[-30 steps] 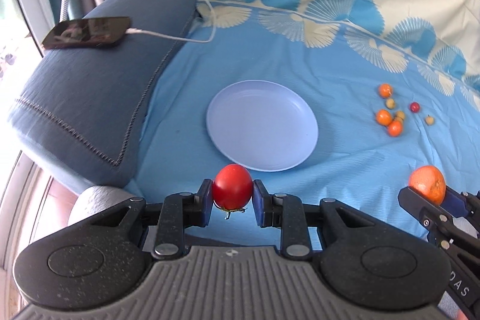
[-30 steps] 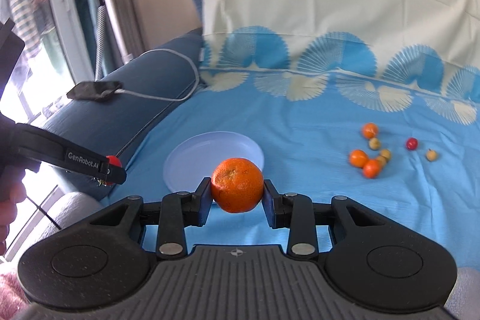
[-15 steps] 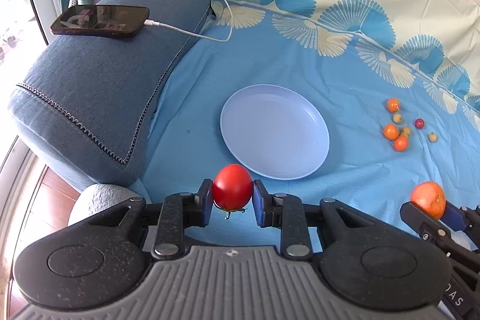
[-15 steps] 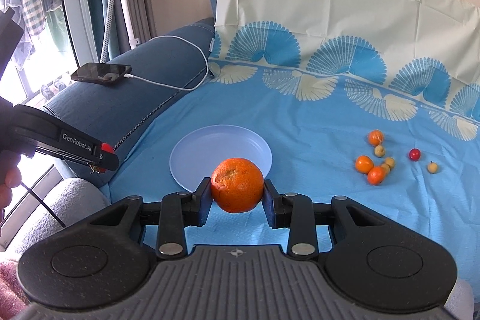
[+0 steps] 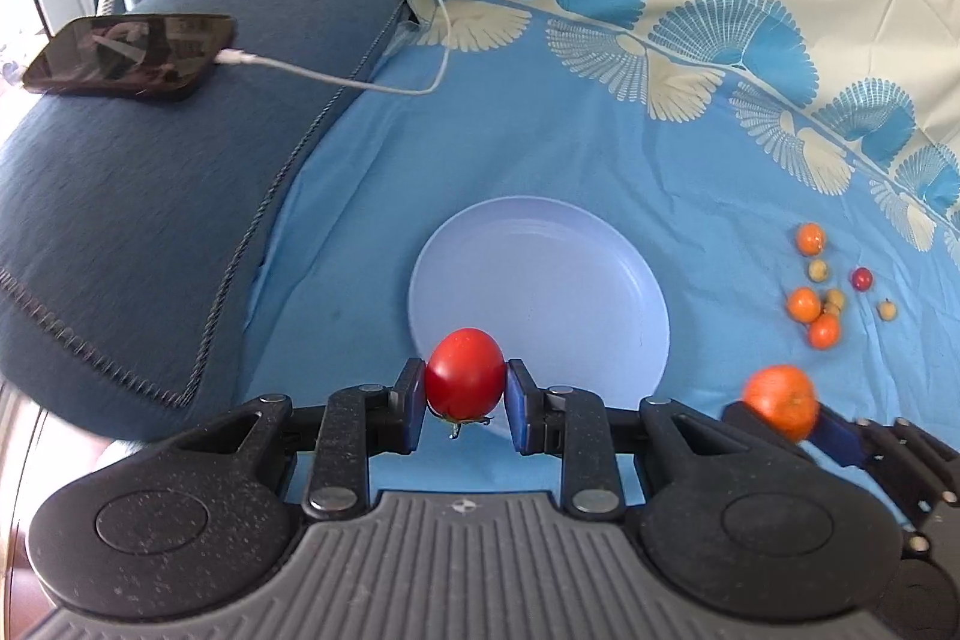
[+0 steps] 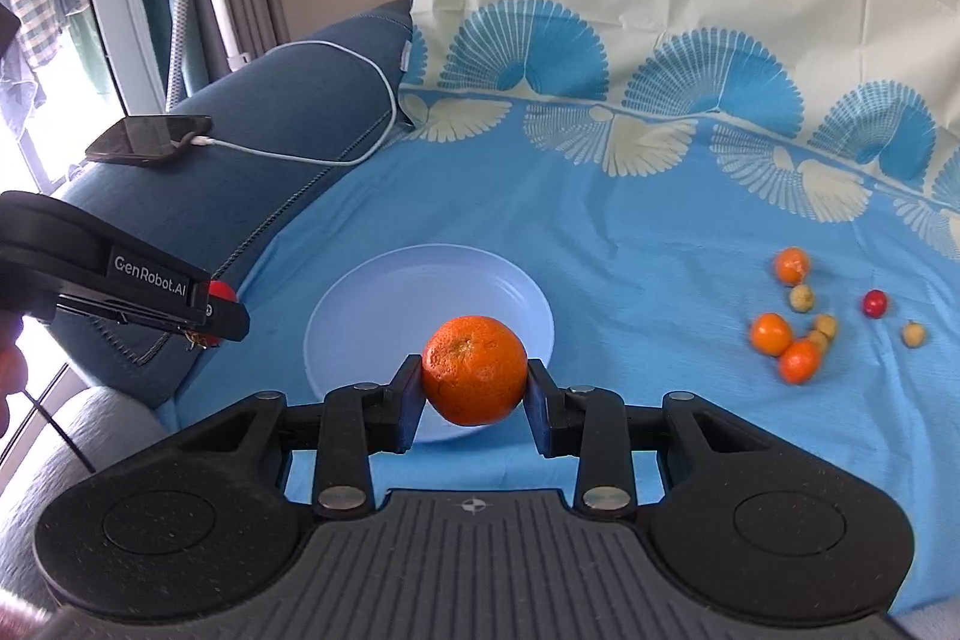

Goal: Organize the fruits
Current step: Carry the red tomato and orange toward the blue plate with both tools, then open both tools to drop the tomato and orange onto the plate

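Observation:
My left gripper (image 5: 465,403) is shut on a red tomato (image 5: 465,373), held just over the near rim of a pale blue plate (image 5: 540,280). My right gripper (image 6: 474,397) is shut on a large orange (image 6: 474,370), held over the near edge of the same plate (image 6: 420,304). The right gripper and its orange (image 5: 780,400) show at the lower right of the left wrist view. The left gripper (image 6: 216,316) with the tomato shows at the left of the right wrist view. Several small orange, yellow and red fruits (image 5: 819,289) lie loose on the blue sheet right of the plate, also in the right wrist view (image 6: 804,322).
A dark blue sofa arm (image 5: 150,196) rises at the left, with a phone (image 5: 129,55) on a white charging cable (image 5: 420,40). A patterned blue and cream sheet (image 6: 660,196) covers the seat and backrest. A window and a stand are at the far left.
Both grippers have moved forward and nearer the plate, fruits still held. The right gripper has come closer to the left one.

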Tool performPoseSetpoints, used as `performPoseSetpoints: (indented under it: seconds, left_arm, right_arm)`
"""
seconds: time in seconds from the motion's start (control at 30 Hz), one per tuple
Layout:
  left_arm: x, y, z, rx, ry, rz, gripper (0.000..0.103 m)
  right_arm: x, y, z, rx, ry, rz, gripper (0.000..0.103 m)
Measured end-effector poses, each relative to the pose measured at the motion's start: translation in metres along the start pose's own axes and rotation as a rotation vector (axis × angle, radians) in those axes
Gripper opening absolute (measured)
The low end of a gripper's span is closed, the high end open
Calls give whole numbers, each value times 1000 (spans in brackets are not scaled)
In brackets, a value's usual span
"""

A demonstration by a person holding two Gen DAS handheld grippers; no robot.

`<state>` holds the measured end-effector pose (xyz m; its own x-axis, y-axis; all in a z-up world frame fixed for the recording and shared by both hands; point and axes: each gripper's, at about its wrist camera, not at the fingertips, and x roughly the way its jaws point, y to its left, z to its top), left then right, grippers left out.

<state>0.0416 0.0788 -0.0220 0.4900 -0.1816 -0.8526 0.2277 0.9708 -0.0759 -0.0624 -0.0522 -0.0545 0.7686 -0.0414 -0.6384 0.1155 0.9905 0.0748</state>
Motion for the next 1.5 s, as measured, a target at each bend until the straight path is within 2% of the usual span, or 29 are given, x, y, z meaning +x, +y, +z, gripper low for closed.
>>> performPoseSetpoints:
  seconds: [0.13, 0.33, 0.73, 0.77, 0.8, 0.83, 0.87, 0.9, 0.93, 1.0, 1.13, 1.27, 1.4, 1.5]
  left_arm:
    - [24, -7, 16, 9, 0, 4, 30]
    - [69, -13, 33, 17, 44, 12, 30]
    - [145, -12, 43, 64, 122, 79, 32]
    - [147, -12, 44, 69, 123, 79, 43]
    - [147, -12, 44, 79, 121, 77, 66]
    - [146, -12, 45, 85, 117, 50, 78]
    - [142, -12, 46, 86, 102, 54, 100]
    - [134, -11, 45, 83, 62, 70, 103]
    - [126, -11, 44, 91, 24, 82, 103]
    - [113, -13, 42, 130, 2, 96, 103]
    - [75, -4, 29, 121, -33, 134, 103]
    - [34, 5, 4, 95, -39, 151, 103]
    - [-2, 10, -23, 75, -52, 166, 103]
    - [-19, 7, -36, 75, -70, 152, 103]
  right_arm:
    - [32, -2, 9, -8, 27, -1, 37]
    - [72, -2, 16, -20, 65, -2, 37]
    - [133, 6, 8, -92, 160, -3, 37]
    - [136, 7, 8, -99, 165, 2, 37]
    - [138, 8, 9, -105, 170, 5, 37]
    - [140, 8, 11, -109, 174, 7, 38]
    - [139, 8, 12, -114, 172, 10, 40]
    - [137, 9, 13, -121, 167, 10, 51]
    - [133, 9, 15, -128, 156, 6, 68]
    - [120, 9, 19, -138, 126, -11, 84]
    - [80, 5, 20, -128, 112, -7, 94]
    - [30, 7, 8, -75, 100, 3, 98]
    - [-15, 14, -9, -33, 42, -31, 101]
    - [-39, 19, -16, -50, 1, -30, 102]
